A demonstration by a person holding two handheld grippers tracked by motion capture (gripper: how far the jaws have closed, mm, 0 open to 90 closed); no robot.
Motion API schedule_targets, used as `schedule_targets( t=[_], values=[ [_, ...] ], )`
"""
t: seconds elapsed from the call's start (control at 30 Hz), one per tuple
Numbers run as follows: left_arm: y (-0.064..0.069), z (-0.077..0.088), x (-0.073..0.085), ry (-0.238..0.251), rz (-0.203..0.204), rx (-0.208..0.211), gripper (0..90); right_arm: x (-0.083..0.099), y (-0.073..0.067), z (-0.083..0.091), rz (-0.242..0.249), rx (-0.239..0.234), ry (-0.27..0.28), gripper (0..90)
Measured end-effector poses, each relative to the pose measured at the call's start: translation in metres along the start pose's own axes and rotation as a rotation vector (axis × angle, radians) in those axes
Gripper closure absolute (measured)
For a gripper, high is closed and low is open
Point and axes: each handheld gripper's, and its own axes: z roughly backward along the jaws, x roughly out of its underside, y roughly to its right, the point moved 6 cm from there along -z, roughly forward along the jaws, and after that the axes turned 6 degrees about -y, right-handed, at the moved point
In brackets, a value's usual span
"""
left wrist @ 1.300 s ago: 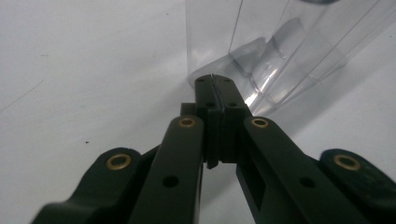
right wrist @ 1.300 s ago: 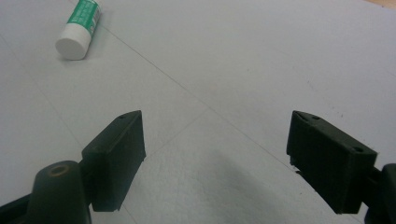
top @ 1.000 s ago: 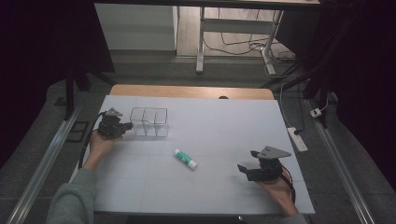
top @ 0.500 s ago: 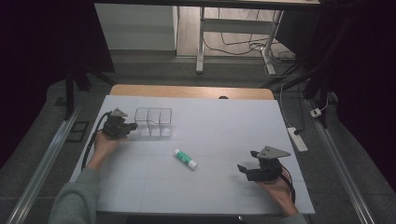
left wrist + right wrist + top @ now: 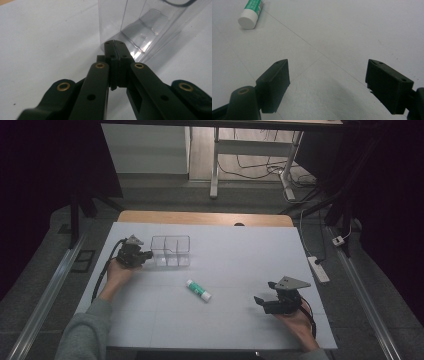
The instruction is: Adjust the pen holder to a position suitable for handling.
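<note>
A clear plastic organizer box [image 5: 171,251] with compartments stands at the table's back left. My left gripper [image 5: 146,255] lies level at the box's left end. In the left gripper view this gripper [image 5: 113,43] is shut, its tips against the lower end wall of the clear box [image 5: 145,27], with nothing seen between the jaws. A white glue stick with a green label [image 5: 198,290] lies on its side mid-table. My right gripper [image 5: 263,296] rests near the front right, pointing left and open. The right gripper view has its jaws wide apart [image 5: 327,82] over bare table, the glue stick [image 5: 252,12] ahead at upper left.
The table is covered by a white sheet [image 5: 240,255] with faint grid lines; a wooden edge [image 5: 205,218] shows at the back. A power strip [image 5: 318,268] lies off the right edge. Metal rails run along both sides of the table.
My left gripper has slid to the right, and the clear box has shifted right with it. The right gripper and the glue stick have stayed put.
</note>
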Motion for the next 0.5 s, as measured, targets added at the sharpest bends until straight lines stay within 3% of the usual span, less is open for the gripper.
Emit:
schedule_targets(
  t=[0.5],
  values=[
    [0.009,-0.01,-0.014,0.01,-0.01,0.006,89.1,0.001,0.001,0.0,-0.005,-0.003,-0.003,18.8]
  ],
)
